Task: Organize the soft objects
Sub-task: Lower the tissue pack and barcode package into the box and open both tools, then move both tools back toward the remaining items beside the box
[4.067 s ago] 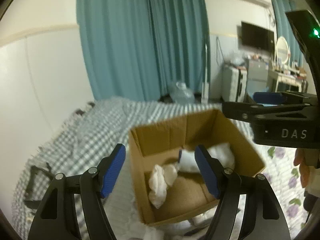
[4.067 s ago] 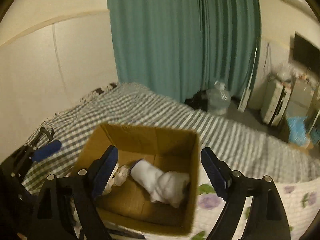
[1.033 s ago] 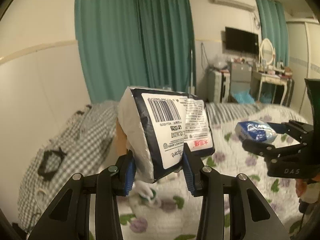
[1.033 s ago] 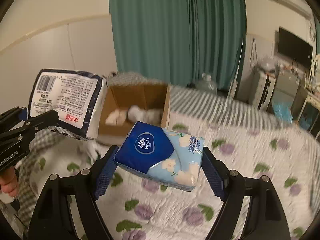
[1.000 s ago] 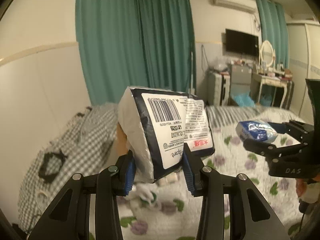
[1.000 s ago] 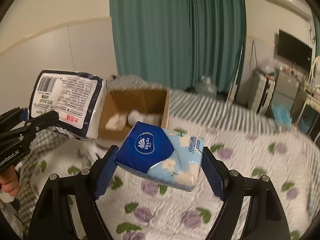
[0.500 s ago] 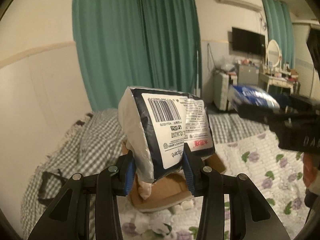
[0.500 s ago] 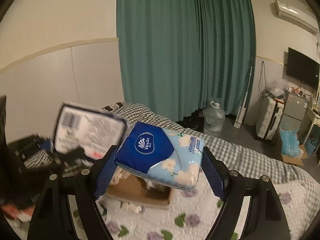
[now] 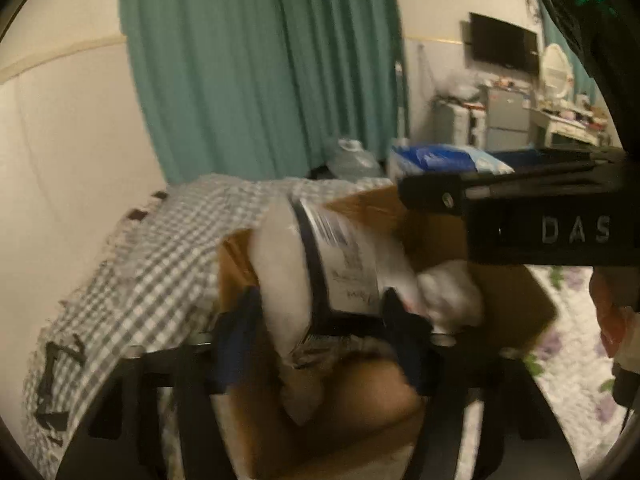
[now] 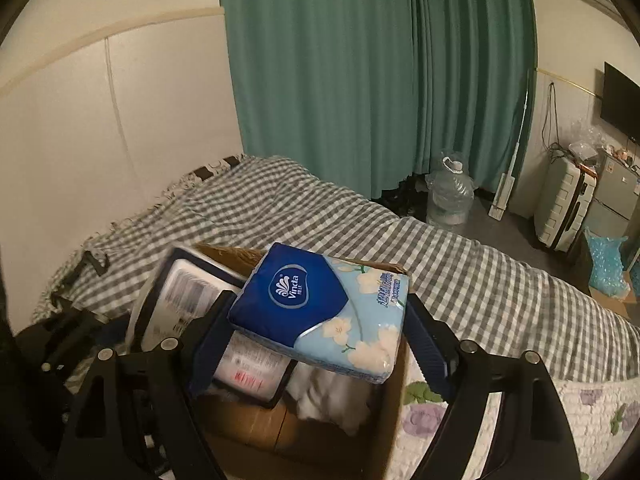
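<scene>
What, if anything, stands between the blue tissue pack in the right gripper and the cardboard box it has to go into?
The blue tissue pack, clamped in the right gripper, hangs over the cardboard box. Directly under its left part sits the white tissue pack, at the left gripper. White cloth lies beneath its right part.

Dim, warm indoor light. The left wrist view is motion-blurred, most heavily from 5 to 8 o'clock, where the left gripper (image 9: pixel 320 332) and cardboard box (image 9: pixel 516 300) smear; the right wrist view is sharp. Fisheye distortion bends the curtain (image 10: pixel 360 80), and black vignetting fills all corners.
</scene>
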{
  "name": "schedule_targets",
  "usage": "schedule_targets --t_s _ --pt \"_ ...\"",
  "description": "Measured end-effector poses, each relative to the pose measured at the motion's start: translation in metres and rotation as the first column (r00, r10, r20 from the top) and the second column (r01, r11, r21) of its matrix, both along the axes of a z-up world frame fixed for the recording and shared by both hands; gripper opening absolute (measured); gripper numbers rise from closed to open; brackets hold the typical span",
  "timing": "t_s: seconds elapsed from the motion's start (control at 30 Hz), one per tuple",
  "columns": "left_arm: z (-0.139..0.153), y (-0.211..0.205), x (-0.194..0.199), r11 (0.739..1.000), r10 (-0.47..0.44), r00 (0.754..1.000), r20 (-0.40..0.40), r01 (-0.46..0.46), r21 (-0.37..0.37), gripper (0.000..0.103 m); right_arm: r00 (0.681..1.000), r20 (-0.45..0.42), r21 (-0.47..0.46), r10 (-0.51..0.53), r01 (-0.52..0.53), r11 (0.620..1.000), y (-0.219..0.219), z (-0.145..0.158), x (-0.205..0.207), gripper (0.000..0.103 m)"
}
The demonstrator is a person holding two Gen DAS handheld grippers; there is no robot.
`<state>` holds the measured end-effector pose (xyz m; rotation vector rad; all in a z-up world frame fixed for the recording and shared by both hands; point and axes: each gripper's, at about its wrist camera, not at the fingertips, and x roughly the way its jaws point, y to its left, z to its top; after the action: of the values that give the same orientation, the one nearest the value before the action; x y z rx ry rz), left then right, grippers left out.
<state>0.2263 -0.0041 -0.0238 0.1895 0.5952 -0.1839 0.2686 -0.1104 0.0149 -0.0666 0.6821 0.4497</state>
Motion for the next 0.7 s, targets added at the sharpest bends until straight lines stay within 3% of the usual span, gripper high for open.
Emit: schedule_targets --t_s 0.07,0.2,0.33,0.57,0.6,0.7 --pt "-0.001 0.003 0.001 0.999 0.042 0.999 0.032 -0.043 0.02 0.083 1.0 0.015 0.009 -0.023 0.023 1.0 0.001 -0.005 0.002 0.1" --pt "0.005 0.012 0.001 0.996 0.088 0.995 0.052 -0.089 0.022 0.083 0.999 0.005 0.015 -0.038 0.038 0.999 -0.004 -0.007 0.002 0.1" --pt "0.018 0.019 -0.006 0.994 0.107 0.992 0.072 -0.109 0.019 0.083 0.998 0.028 0.012 -0.053 0.052 0.999 -0.009 0.011 -0.012 0.1" --pt "0.086 0.029 -0.057 0.994 0.106 0.975 0.196 -0.105 -0.017 0.086 0.986 0.145 0.021 -0.079 0.077 0.997 -0.035 0.096 -0.071 0.102" --pt "0.1 0.03 -0.069 0.995 0.102 0.969 0.226 -0.099 -0.024 0.092 0.984 0.162 0.019 -0.081 0.079 0.997 -0.039 0.106 -0.08 0.102" --pt "0.14 0.038 -0.108 0.993 0.12 0.936 0.331 -0.111 -0.049 0.094 0.969 0.229 0.014 -0.096 0.096 0.995 -0.048 0.143 -0.115 0.102"
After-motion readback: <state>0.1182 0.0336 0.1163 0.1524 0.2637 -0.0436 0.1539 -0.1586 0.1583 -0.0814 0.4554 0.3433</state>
